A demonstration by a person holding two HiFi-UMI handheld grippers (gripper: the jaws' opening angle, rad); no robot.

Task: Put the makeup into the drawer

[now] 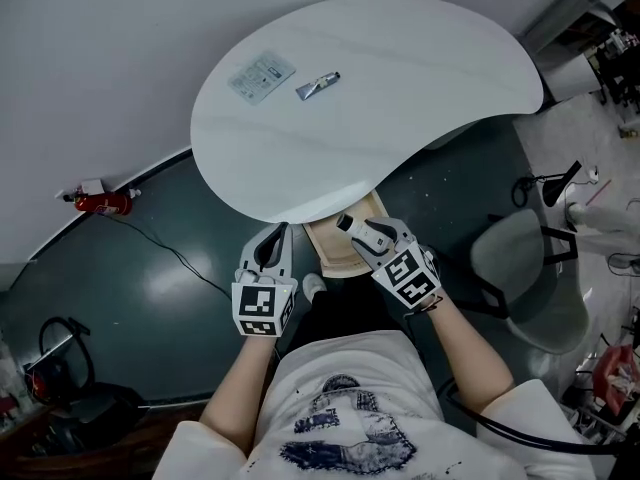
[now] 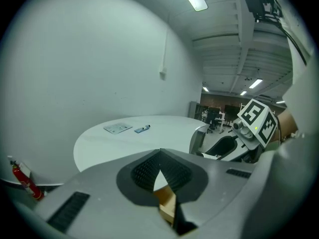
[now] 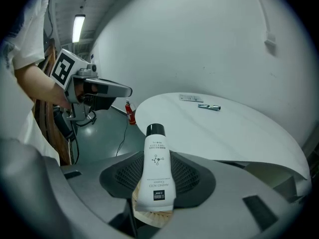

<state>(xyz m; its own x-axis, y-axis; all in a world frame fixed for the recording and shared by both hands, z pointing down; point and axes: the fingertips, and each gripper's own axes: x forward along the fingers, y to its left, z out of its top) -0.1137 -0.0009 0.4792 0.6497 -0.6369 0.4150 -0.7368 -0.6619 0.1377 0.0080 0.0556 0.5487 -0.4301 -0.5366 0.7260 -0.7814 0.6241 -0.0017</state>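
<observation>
My right gripper (image 1: pixel 362 234) is shut on a white makeup tube (image 1: pixel 352 226) with a black cap, held over the open wooden drawer (image 1: pixel 333 256) under the table's near edge. In the right gripper view the tube (image 3: pixel 156 176) stands between the jaws, cap pointing forward. My left gripper (image 1: pixel 271 252) is shut and empty, just left of the drawer. On the white table (image 1: pixel 400 88) lie a small silver tube (image 1: pixel 317 86) and a flat packet (image 1: pixel 260 76). The left gripper view shows the same silver tube (image 2: pixel 142 129) and packet (image 2: pixel 118 128) far ahead.
A grey chair (image 1: pixel 520 268) stands to the right of the table. A red fire extinguisher (image 1: pixel 100 203) lies on the dark floor by the wall at left, with a cable running from it. A dark bag (image 1: pixel 70 388) sits at lower left.
</observation>
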